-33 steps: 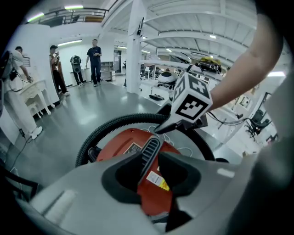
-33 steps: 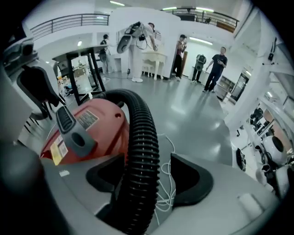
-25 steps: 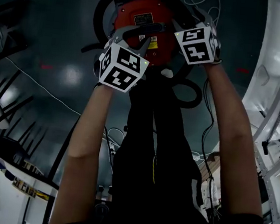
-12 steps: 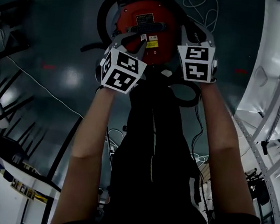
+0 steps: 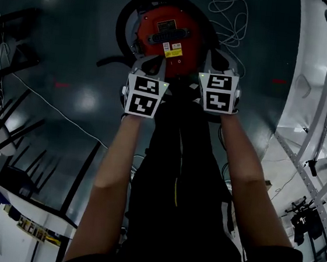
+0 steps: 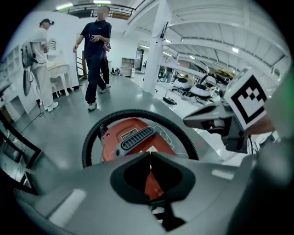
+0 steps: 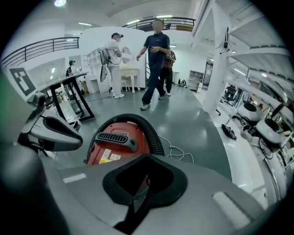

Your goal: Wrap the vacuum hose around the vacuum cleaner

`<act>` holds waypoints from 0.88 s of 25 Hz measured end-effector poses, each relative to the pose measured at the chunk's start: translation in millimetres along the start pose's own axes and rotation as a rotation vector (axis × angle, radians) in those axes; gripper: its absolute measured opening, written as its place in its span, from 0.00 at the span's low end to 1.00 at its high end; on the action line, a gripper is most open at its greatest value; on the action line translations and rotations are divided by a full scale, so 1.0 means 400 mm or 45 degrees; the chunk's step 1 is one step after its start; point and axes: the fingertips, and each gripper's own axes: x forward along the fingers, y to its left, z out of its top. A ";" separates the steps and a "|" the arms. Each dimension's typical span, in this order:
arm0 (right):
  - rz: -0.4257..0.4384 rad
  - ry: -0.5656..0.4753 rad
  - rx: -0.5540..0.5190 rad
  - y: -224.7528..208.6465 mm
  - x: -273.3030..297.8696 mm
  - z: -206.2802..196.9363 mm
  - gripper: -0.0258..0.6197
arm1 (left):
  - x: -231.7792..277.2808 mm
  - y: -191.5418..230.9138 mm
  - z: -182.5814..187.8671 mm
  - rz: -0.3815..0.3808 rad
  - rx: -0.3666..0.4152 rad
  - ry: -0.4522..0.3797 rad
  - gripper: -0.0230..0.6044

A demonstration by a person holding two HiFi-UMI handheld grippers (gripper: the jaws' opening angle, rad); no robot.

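The head view looked steeply down from above onto the vacuum cleaner at 12 o'clock, which both gripper views, lower and nearer, also faced from its 6 o'clock side.

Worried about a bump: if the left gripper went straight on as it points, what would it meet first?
Most likely the red vacuum cleaner, showing just ahead inside the black hose loop; depth is unclear.
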 end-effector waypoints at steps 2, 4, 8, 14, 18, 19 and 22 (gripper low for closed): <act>0.015 0.004 0.023 0.016 -0.024 -0.010 0.03 | -0.016 -0.013 -0.001 0.000 -0.008 -0.009 0.06; 0.024 0.015 0.051 0.034 -0.048 -0.023 0.03 | -0.032 -0.025 -0.010 -0.005 -0.017 -0.005 0.05; 0.051 0.040 0.104 0.072 -0.097 -0.046 0.03 | -0.071 -0.052 -0.043 -0.007 -0.073 0.002 0.05; 0.101 0.067 0.132 0.129 -0.193 -0.074 0.03 | -0.167 -0.093 -0.103 -0.015 -0.201 0.010 0.05; 0.096 0.070 0.175 0.150 -0.265 -0.082 0.03 | -0.235 -0.120 -0.111 -0.008 -0.211 -0.004 0.05; 0.095 0.070 0.187 0.157 -0.282 -0.084 0.03 | -0.250 -0.126 -0.111 -0.009 -0.208 -0.008 0.05; 0.099 0.071 0.211 0.181 -0.328 -0.090 0.03 | -0.290 -0.146 -0.114 -0.018 -0.191 0.005 0.05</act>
